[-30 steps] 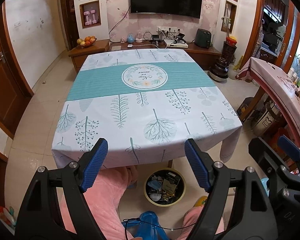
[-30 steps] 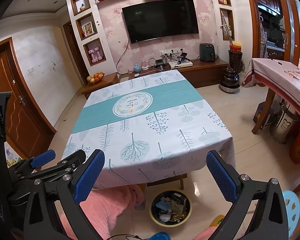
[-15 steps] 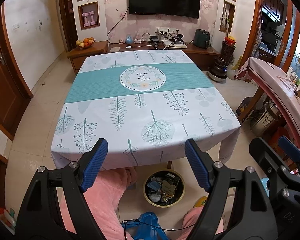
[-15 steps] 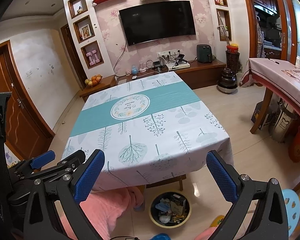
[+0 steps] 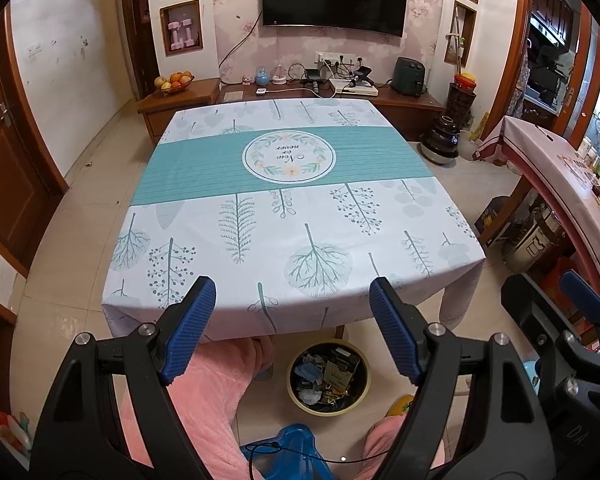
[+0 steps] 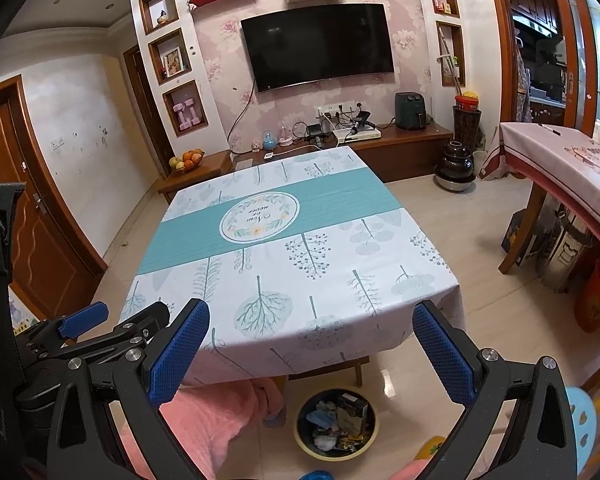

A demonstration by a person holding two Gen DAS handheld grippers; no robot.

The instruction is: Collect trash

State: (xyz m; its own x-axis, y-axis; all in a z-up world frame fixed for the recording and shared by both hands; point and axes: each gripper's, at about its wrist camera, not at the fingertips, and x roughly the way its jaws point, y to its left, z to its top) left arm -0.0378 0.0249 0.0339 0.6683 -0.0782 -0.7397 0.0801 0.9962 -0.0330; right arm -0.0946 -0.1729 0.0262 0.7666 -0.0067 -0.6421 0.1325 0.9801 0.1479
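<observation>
**Desk:** Pink floral wallpaper and a wall-mounted black television (image 6: 318, 50) back a tiled living room; what fills the middle?

**Photographer:** A square table under a white tablecloth with a teal band and leaf prints (image 5: 292, 216), its top bare of litter as far as either view shows. Below its near edge, on the pale floor tiles, sits a round yellow-rimmed waste bin (image 6: 336, 424), already holding crumpled paper and a small carton. A person's knees in pink fleece (image 5: 204, 392) sit just beside it.

**Desk:** And the tools?

**Photographer:** The left gripper (image 5: 292, 324) hangs over the table's near edge, jaws spread wide with nothing between them. The right gripper (image 6: 312, 348) is likewise wide apart and carries nothing.

**Desk:** Where is the risk?

**Photographer:** My guess: with no trash visible on the cloth, any reach goes low, near the bin. A jaw could catch the overhanging cloth and drag it, or knock the bin and spill it.
</observation>
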